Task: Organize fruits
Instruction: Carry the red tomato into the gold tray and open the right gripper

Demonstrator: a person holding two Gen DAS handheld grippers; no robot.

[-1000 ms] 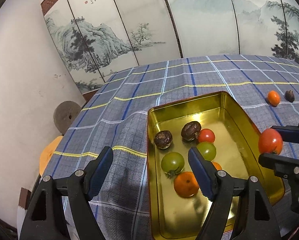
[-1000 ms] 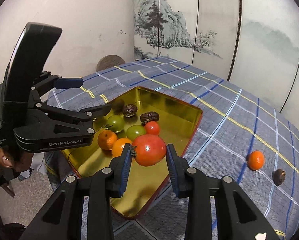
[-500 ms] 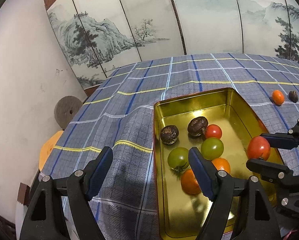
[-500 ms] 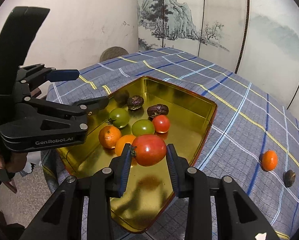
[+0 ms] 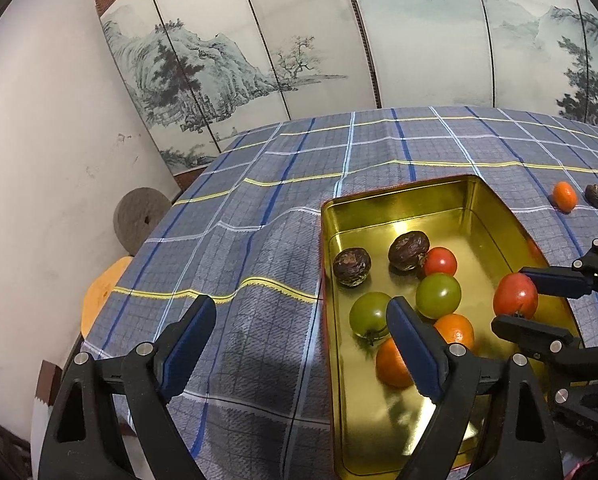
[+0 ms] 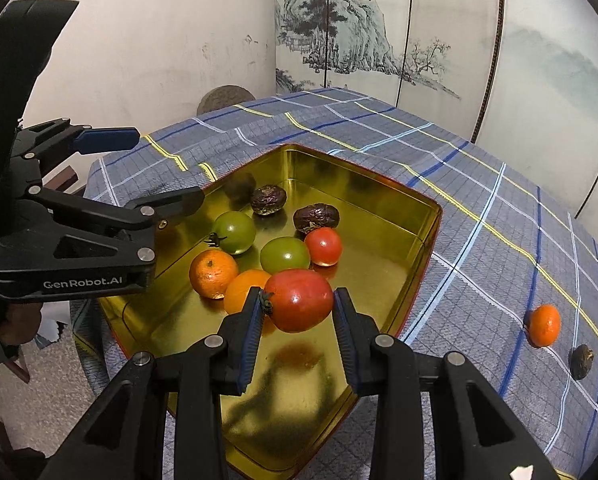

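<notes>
A: What does the right gripper (image 6: 295, 304) have?

B: Its fingers pinch a large red tomato (image 6: 299, 300), one pad on each side, held above the floor of the gold tray (image 6: 379, 200) near the tray's near end. From the left wrist view the same tomato (image 5: 515, 295) hangs over the tray's right wall.

A: And the left gripper (image 5: 295, 340)?

B: Its fingers are spreading wider with nothing between them. One finger hangs over the plaid cloth (image 5: 259, 240) on the tabletop, the other over the tray's left side.

A: What lies in the tray?

B: Two dark wrinkled fruits (image 6: 269, 200) toward the far end, the second (image 6: 316, 218) just beside a small red tomato (image 6: 324, 245). Two green tomatoes (image 6: 235, 232) sit in the middle, the other (image 6: 285, 255) touching the small red one. Two oranges (image 6: 213, 273) lie nearer the near end, the second (image 6: 245, 290) partly hidden behind the right gripper's finger.

A: Anything outside the tray?

B: A small orange (image 6: 544, 326) and a dark wrinkled fruit (image 6: 580, 361) lie side by side on the cloth, well apart from the tray, toward the tabletop's right edge.
</notes>
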